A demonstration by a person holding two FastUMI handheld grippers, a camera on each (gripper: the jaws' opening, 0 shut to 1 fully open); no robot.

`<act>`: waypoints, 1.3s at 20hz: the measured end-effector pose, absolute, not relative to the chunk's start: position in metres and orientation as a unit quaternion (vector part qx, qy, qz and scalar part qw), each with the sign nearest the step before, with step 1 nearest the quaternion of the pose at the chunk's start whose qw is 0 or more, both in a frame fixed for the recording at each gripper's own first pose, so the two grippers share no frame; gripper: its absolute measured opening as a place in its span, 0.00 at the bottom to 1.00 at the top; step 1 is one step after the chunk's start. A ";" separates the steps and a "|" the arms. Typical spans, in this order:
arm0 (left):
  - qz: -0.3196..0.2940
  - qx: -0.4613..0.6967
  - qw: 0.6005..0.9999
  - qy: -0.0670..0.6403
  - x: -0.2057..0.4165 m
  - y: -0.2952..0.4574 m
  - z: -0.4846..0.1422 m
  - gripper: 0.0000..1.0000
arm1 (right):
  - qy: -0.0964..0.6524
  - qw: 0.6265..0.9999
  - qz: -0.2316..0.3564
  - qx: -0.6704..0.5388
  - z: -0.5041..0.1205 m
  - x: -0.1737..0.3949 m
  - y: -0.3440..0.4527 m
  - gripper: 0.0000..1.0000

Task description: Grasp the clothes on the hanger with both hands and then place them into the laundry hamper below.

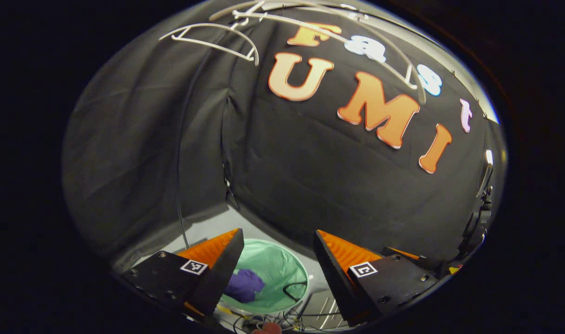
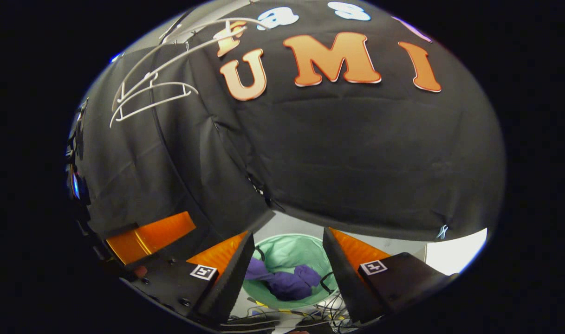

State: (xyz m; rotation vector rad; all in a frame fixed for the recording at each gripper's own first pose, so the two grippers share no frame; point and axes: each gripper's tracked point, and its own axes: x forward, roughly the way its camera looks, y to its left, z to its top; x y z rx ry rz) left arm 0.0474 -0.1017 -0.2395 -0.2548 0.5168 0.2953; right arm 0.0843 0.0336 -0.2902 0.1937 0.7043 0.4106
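A purple garment (image 1: 244, 285) (image 2: 284, 280) lies crumpled inside the green laundry hamper (image 1: 282, 264) (image 2: 291, 250) on the floor. My left gripper (image 1: 278, 241) hangs above the hamper, open, with nothing between its fingers. My right gripper (image 2: 289, 239) is also above the hamper and open, its fingers empty. A bare white hanger (image 1: 217, 39) (image 2: 150, 95) hangs from a white rail at the top of the booth, with no clothing on it.
Black cables (image 1: 294, 292) (image 2: 310, 311) trail over the hamper's rim and across the pale floor (image 1: 208, 227) (image 2: 454, 253) in front of it. An orange part of the other gripper (image 2: 147, 236) shows at the left in the right gripper view.
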 end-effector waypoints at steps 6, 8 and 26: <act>0.084 -0.088 0.979 0.163 0.036 -0.100 -0.171 0.94 | 0.209 0.968 0.126 0.065 -0.210 0.069 0.009 0.97; 0.070 -0.080 0.983 0.150 0.027 -0.101 -0.146 0.94 | 0.182 0.976 0.097 0.065 -0.181 0.052 0.006 0.96; 0.002 -0.104 0.990 0.092 -0.036 -0.083 -0.019 0.89 | 0.094 0.994 -0.023 0.048 -0.049 -0.082 -0.056 1.00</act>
